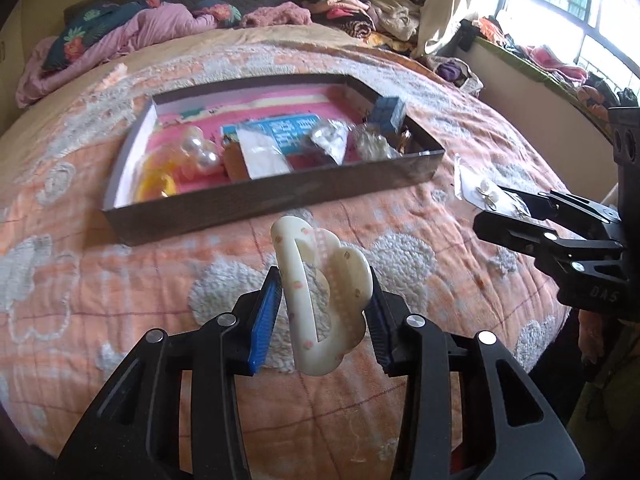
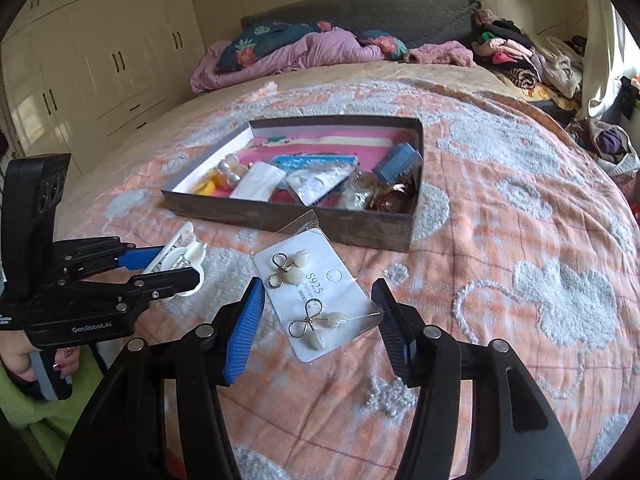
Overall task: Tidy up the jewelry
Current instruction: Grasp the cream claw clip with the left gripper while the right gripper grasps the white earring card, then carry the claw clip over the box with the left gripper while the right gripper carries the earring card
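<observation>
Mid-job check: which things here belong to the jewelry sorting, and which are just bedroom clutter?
Job:
cream hair clip in left gripper
earring card, right gripper
dark tray

Clutter:
pink blanket
clothes pile
wardrobe

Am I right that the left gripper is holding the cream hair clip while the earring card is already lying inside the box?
Not quite. The left gripper does hold the cream hair clip, but the earring card is not in the box: the right wrist view shows it on the bedspread in front of the box, between the right gripper's open fingers.
</observation>
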`<control>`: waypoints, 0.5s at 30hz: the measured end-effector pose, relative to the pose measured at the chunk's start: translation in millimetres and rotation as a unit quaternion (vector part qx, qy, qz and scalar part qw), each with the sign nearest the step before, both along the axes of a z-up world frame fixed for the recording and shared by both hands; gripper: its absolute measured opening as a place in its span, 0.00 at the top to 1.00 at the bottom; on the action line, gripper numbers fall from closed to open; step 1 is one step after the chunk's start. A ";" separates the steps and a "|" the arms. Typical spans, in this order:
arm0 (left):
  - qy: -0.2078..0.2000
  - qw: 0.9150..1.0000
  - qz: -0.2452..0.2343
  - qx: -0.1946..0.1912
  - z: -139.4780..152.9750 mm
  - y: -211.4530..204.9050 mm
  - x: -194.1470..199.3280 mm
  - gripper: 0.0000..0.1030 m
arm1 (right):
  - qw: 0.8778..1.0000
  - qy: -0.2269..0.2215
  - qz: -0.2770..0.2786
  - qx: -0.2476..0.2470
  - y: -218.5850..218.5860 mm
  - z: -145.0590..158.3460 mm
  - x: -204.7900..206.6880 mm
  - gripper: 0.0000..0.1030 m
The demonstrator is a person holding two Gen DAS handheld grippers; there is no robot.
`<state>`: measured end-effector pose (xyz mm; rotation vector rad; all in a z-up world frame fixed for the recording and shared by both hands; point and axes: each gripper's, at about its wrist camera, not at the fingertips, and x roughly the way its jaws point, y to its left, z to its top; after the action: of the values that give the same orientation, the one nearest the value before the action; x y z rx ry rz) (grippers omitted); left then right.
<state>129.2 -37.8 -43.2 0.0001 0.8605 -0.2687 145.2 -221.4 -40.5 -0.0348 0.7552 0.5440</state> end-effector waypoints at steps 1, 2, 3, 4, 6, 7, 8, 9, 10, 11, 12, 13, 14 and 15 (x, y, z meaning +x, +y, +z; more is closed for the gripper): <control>-0.002 1.000 0.002 -0.002 2.2 2.2 -0.2 0.69 | 1.000 -0.004 0.002 0.002 1.3 3.1 -1.4 0.48; -0.004 1.000 0.003 -0.003 4.1 4.1 -0.3 0.69 | 1.000 -0.006 0.004 0.003 2.6 5.4 -1.8 0.48; -0.008 1.000 0.006 -0.005 6.9 6.8 0.0 0.69 | 1.000 -0.008 0.007 0.004 5.2 8.7 -2.2 0.48; -0.010 1.000 0.008 -0.007 8.8 8.7 -0.1 0.69 | 1.000 -0.010 0.009 0.004 7.0 10.7 -2.4 0.48; -0.015 1.000 0.012 -0.011 13.2 13.6 0.4 0.69 | 1.000 -0.015 0.014 0.005 12.9 15.2 -2.8 0.48; -0.018 1.000 0.014 -0.011 14.5 15.3 0.8 0.69 | 1.000 -0.017 0.016 0.005 15.9 17.0 -2.7 0.48; -0.019 1.000 0.016 -0.012 15.8 17.3 1.7 0.69 | 1.000 -0.019 0.018 0.005 19.1 18.3 -2.2 0.48; -0.021 1.000 0.018 -0.012 17.2 19.5 3.3 0.69 | 1.000 -0.021 0.020 0.004 22.8 20.0 -1.8 0.48; -0.023 0.999 0.020 -0.013 18.0 21.0 4.3 0.69 | 1.000 -0.022 0.021 0.004 25.6 20.8 -0.2 0.48; -0.025 0.999 0.021 -0.014 18.8 23.0 6.1 0.69 | 1.000 -0.022 0.022 0.003 28.4 21.9 1.0 0.48; -0.026 0.999 0.025 -0.015 19.6 25.5 8.7 0.69 | 0.999 -0.023 0.022 0.004 30.8 23.3 2.5 0.48; -0.026 0.999 0.027 -0.017 20.1 27.2 10.1 0.69 | 0.999 -0.024 0.024 0.004 33.7 24.5 4.4 0.48; -0.027 0.999 0.028 -0.018 20.5 29.0 11.7 0.69 | 0.999 -0.025 0.024 0.004 36.3 25.5 6.0 0.48; -0.028 0.999 0.031 -0.018 21.2 31.2 14.8 0.69 | 0.999 -0.027 0.024 0.002 38.7 26.6 8.2 0.48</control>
<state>144.0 -6.6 -22.0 -0.0527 0.7979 -0.2247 153.4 -182.7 -13.9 -0.0632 0.7024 0.5894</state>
